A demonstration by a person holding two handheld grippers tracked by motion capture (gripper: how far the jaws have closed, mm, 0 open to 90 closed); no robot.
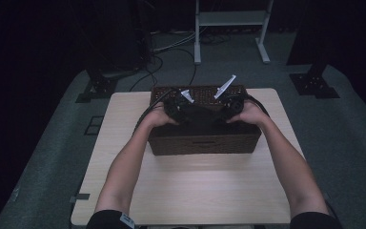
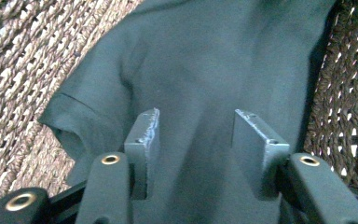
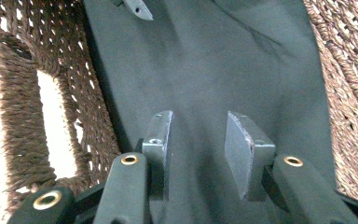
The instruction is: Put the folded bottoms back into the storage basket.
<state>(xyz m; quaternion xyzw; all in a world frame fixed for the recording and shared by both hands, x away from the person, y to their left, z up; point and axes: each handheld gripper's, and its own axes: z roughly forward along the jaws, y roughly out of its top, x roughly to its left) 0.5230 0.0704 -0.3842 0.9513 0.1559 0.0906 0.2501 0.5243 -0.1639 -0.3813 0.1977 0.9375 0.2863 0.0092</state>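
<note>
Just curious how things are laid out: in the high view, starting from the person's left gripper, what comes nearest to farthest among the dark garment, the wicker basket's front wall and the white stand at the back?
1. Dark garment, directly under the left gripper, inside the basket.
2. Wicker basket's front wall, toward the person.
3. White stand, on the floor beyond the table.

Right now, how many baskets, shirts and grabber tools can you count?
Brown woven basket: 1
Dark green shirt lying inside it: 1
Grippers, left gripper and right gripper, both open over the shirt: 2
Total: 4
</note>
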